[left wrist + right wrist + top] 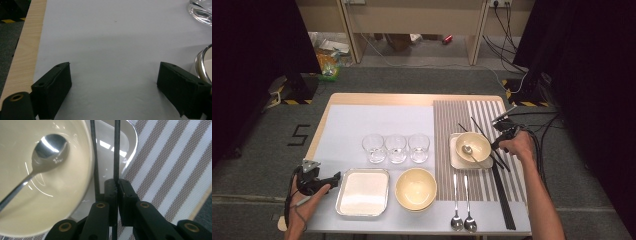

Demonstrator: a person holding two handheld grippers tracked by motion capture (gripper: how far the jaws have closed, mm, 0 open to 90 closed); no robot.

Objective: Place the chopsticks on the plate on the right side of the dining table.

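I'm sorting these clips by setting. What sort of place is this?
Probably a lab or recording room set up as a dining table: black curtains at both sides, loose cables on the carpeted floor, and hazard-taped stand bases around a neatly laid placemat.

Cream bowl [473,145] and black chopsticks [484,141] sit on a brown-and-white striped placemat [492,112] at right (shiny silver spoon [43,152] inside), pale grey mat [362,122] left.

In the right gripper view the bowl [45,182] runs off the left and bottom edges, and the spoon [37,167] handle leaves at the left. The chopstick [116,150] vanishes between the pads. In the left gripper view the glass [201,11] and tray [203,62] are cut by the right edge.
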